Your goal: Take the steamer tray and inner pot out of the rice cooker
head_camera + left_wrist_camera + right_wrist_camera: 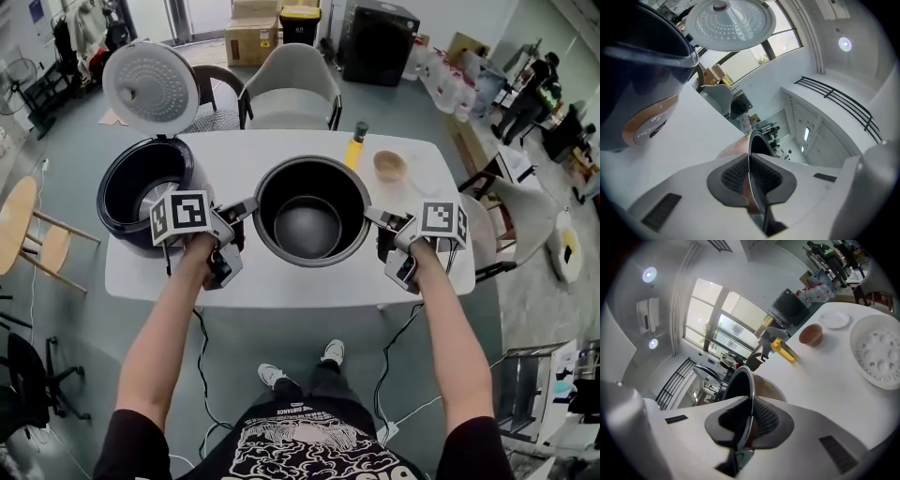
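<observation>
Both grip the inner pot (309,225) by its rim, left tongs (249,209) opposite right tongs (373,219), over the counter (281,281) beside the rice cooker (141,187). Best keep it level, releasing only once its base sits flat.

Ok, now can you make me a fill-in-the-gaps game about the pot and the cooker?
1. The left hand-held gripper and the right hand-held gripper both pinch the inner pot by its ____.
2. The lid of the rice cooker stands ____.
3. The white steamer tray lies on the ____.

Missing words: rim; open; table.
</observation>
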A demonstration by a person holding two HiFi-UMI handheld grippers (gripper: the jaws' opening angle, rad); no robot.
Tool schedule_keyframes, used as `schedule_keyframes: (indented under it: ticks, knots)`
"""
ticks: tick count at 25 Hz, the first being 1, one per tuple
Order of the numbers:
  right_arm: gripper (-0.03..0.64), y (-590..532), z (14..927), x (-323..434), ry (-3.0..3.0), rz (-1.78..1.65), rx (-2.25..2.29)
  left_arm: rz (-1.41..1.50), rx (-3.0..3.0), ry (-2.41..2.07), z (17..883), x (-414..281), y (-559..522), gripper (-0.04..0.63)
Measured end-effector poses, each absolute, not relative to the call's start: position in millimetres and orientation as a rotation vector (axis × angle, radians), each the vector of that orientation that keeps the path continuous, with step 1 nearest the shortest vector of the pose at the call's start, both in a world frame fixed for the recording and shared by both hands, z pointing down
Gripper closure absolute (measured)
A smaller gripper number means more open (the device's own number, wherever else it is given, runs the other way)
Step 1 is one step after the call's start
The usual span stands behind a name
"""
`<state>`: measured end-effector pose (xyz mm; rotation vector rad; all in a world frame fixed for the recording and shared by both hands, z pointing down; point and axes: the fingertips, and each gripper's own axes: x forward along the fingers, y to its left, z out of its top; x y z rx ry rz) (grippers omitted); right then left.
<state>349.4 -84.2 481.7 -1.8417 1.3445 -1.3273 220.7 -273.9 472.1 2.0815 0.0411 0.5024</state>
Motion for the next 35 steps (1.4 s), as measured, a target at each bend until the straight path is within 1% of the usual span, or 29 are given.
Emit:
schedule_keyframes:
  ticks: [7, 11, 22, 24, 26, 31, 35]
  knots:
    - [0.575, -82, 536, 423, 1.335, -1.451, -1.786, 0.567, 2.015, -0.062, 528, 286, -265, 0.568]
    - [0.575, -81, 553, 443, 1.354, -1.487, -1.768, 0.579, 2.015, -0.104, 542, 305, -261, 0.568]
    - [0.571, -93, 552, 456, 1.444, -1.479, -1.771, 0.584, 2.069, -0.126, 542, 309, -262, 0.565]
    - [0.560, -93, 549, 454, 1.478, -1.480, -1.795, 0.603, 2.094, -0.135, 538, 309, -263, 0.561]
    - [0.542, -91, 546, 453, 1.515, -1.487, -1.839, 0.618, 2.119, -0.156, 534, 308, -264, 0.523]
    - [0.540, -79, 535, 456, 1.581, -1.464, -2.023, 0.654, 2.196, -0.172, 512, 307, -260, 0.523]
    - [0.540, -78, 506, 451, 1.633, -1.396, -2.098, 0.660, 2.290, -0.166, 481, 307, -254, 0.525]
